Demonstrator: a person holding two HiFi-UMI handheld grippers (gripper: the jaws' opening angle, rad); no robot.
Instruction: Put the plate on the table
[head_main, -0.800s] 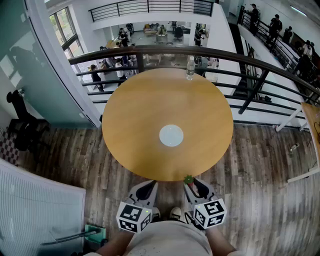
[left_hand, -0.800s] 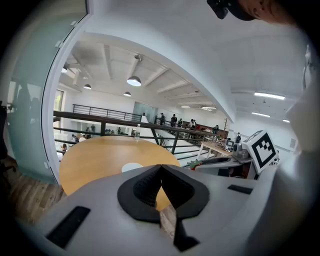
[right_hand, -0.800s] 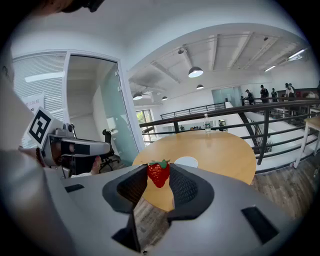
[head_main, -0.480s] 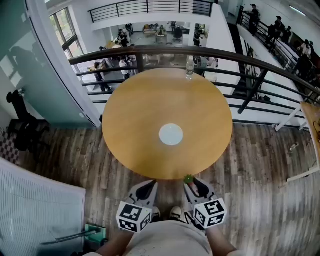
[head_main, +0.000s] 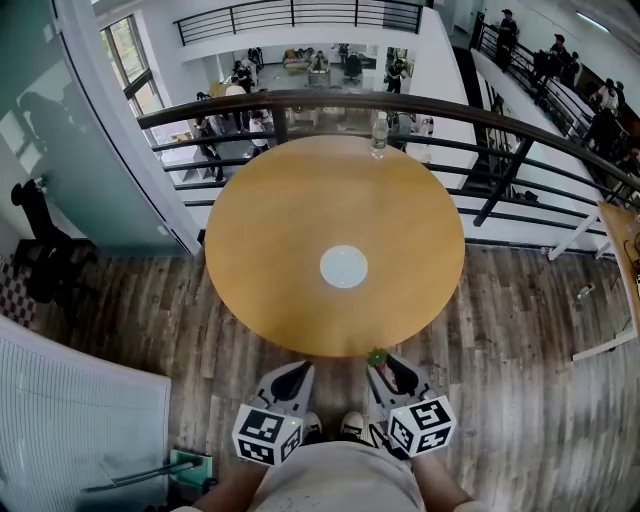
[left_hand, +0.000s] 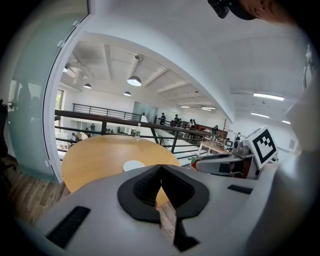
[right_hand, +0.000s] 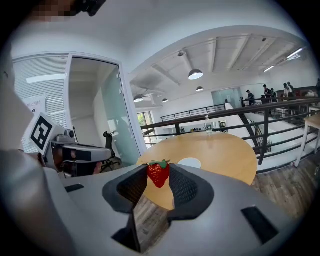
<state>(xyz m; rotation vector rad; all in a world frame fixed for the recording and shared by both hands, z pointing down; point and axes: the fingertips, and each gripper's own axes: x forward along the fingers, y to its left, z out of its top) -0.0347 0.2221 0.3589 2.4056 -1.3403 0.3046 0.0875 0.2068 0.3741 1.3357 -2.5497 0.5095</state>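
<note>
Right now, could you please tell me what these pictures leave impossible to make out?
Bottle, all views: too small to read its label or contents.
Strawberry, head view: only its leafy top shows; the right gripper hides the fruit.
Table legs, head view: hidden beneath the tabletop.

No legible text, brand, number or sign was recorded in any view.

- Head view: black square patterns are carried by the white cube with black square markers (head_main: 267, 434) at 7 o'clock and by the matching cube (head_main: 421, 425) at 5 o'clock. No letters or digits are contained in them.
- Right gripper view: dark print is borne by a white paper sheet (right_hand: 35, 106) fixed to the wall at 9 o'clock. It is too small to be read.
- Head view: no print can be made out on the clear plastic bottle (head_main: 380, 135) at the 12 o'clock edge of the round wooden table (head_main: 270, 230).
</note>
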